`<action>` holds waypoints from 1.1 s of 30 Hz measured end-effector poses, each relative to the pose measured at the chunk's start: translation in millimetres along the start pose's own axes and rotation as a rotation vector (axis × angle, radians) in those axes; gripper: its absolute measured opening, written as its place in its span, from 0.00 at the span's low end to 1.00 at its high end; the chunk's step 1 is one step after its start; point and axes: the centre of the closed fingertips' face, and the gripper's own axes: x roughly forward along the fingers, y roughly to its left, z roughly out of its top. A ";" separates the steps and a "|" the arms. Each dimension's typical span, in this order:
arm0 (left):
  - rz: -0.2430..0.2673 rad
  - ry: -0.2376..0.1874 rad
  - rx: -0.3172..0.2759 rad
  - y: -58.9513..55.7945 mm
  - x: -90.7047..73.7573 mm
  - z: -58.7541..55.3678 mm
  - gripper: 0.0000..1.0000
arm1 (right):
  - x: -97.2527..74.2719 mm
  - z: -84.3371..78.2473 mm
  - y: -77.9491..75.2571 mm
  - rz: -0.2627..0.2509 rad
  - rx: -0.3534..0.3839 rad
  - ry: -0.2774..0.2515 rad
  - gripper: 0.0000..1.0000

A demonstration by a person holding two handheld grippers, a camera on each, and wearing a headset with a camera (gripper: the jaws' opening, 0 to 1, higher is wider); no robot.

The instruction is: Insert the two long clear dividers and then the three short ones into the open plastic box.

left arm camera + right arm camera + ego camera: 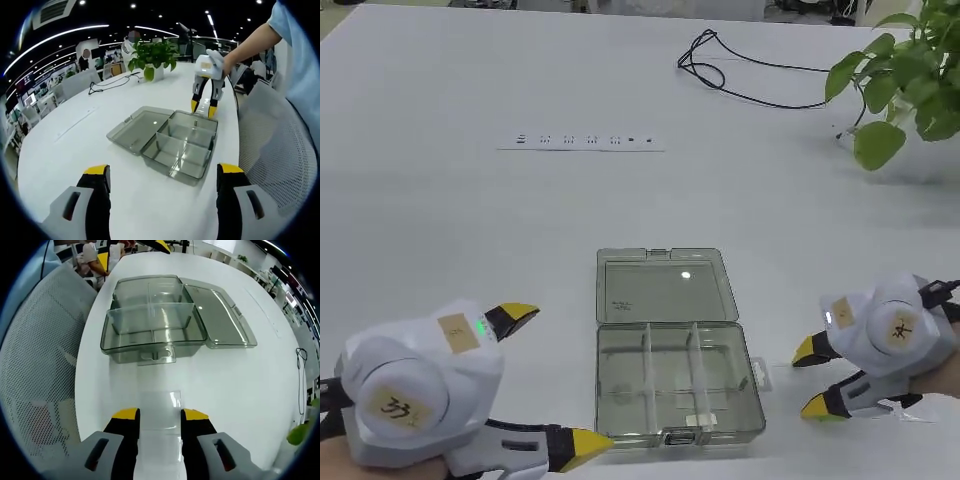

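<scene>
The open clear plastic box [680, 432] lies near the table's front edge, its lid [665, 285] flat on the far side. Two long clear dividers [646, 365] stand inside it, running front to back. My left gripper [550, 380] hovers just left of the box with its jaws wide open and nothing between them; in the left gripper view the box [187, 145] lies ahead of it [162, 172]. My right gripper [810, 378] is right of the box. In the right gripper view it [160, 415] is shut on a short clear divider [160, 402], pointing at the box [150, 325].
A black cable [740, 70] and a potted green plant [905, 80] sit at the table's far right. A thin paper strip [585, 141] lies at the far middle. A mesh chair [40, 365] stands against the table's near edge.
</scene>
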 end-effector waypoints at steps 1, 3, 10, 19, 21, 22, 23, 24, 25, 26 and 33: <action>0.000 0.001 -0.001 -0.1 0.3 -0.4 0.90 | -0.1 0.1 0.0 0.000 0.003 -0.001 0.33; -0.002 0.002 0.000 -0.4 0.9 -0.6 0.89 | -0.2 0.3 0.0 -0.001 0.000 -0.001 0.33; 0.004 -0.008 -0.014 1.7 -0.2 0.2 0.89 | -0.2 0.6 0.1 -0.007 -0.001 0.016 0.32; 0.000 -0.011 -0.028 3.6 -3.5 -2.5 0.89 | -4.7 4.5 -4.0 -0.072 0.011 0.019 0.32; -0.001 -0.017 -0.030 4.3 -4.5 -1.5 0.89 | -9.4 6.5 -7.1 -0.095 0.025 0.008 0.32; -0.001 -0.019 -0.031 4.9 -4.6 -1.5 0.89 | -12.4 7.4 -9.3 -0.109 0.032 0.000 0.32; -0.002 -0.020 -0.032 5.4 -4.7 -1.3 0.89 | -14.2 8.0 -11.1 -0.120 0.049 -0.009 0.32; -0.003 -0.024 -0.035 6.0 -4.7 -0.5 0.89 | -17.7 8.9 -14.8 -0.140 0.075 -0.024 0.32; -0.003 -0.027 -0.036 6.5 -4.7 0.0 0.89 | -19.5 7.5 -17.1 -0.149 0.083 -0.024 0.32; -0.004 -0.029 -0.038 6.9 -4.6 0.4 0.89 | -21.7 7.0 -19.3 -0.161 0.087 -0.028 0.32; -0.011 -0.048 -0.058 9.9 -2.9 4.2 0.89 | -43.4 6.6 -30.6 -0.242 0.126 -0.056 0.32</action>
